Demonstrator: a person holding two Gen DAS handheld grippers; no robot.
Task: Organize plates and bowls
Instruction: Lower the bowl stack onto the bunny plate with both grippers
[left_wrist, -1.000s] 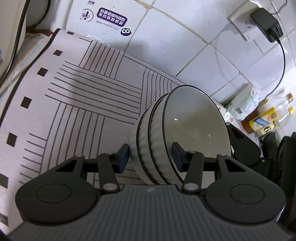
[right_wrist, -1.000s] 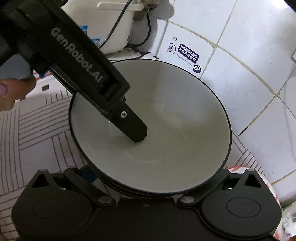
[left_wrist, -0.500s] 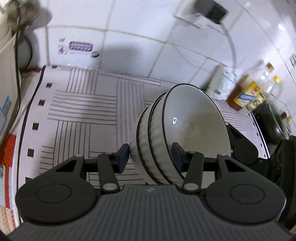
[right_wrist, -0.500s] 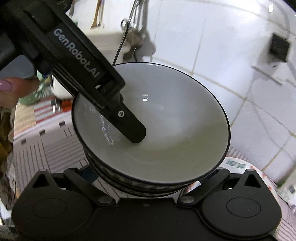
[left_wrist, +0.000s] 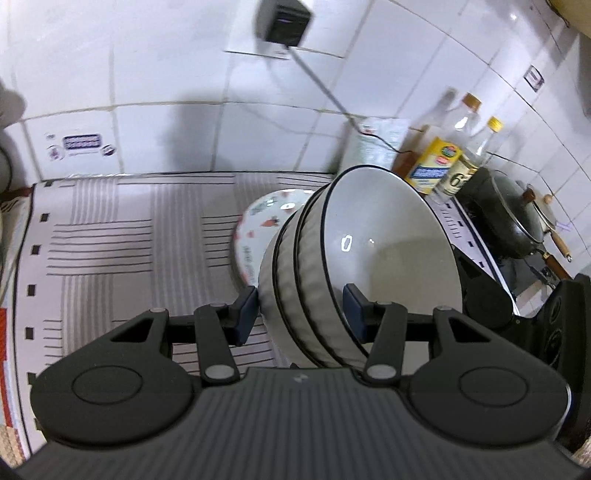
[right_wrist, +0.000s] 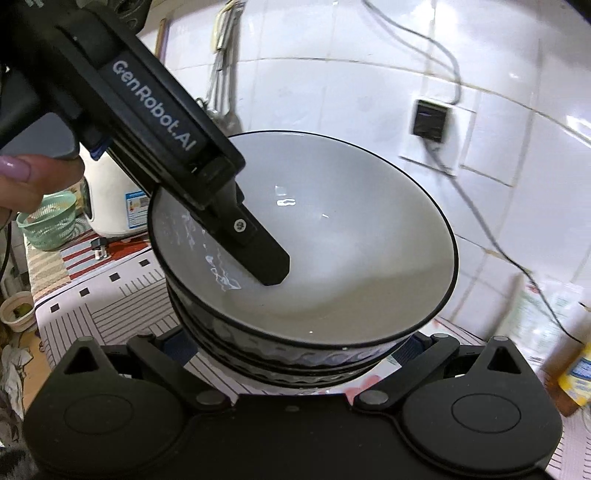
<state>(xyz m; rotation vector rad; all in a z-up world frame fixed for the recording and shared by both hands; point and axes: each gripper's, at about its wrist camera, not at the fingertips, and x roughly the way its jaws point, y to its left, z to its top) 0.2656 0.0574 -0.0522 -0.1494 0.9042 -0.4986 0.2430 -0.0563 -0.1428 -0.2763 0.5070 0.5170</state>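
The left gripper (left_wrist: 300, 309) holds a stack of bowls (left_wrist: 325, 280). Its jaws are closed on the side wall of the stack, one blue pad (left_wrist: 246, 309) on the ribbed outside and the other pad inside the top bowl. The bowls are grey with thin black rims. They sit one inside the other and are tipped on their side in the left wrist view. The stack is up in the air above the table (left_wrist: 110, 236), which has a pale cloth with dark stripes.

The right gripper (right_wrist: 291, 352) is under the same stack (right_wrist: 332, 236). Its jaws are wide, one finger on each side of the bottom bowls. I cannot tell if the fingers touch the bowls, because the stack hides the tips. In the right wrist view one finger of the left gripper (right_wrist: 258, 251) pokes down into the top bowl.

Just behind the stack a white plate (left_wrist: 264, 225) with little red pictures lies on the table, near its back edge. Farther back, at the right end by the tiled wall (left_wrist: 166, 74), stand some bottles (left_wrist: 448, 162). A dark pan (left_wrist: 513, 218) sits beside them.
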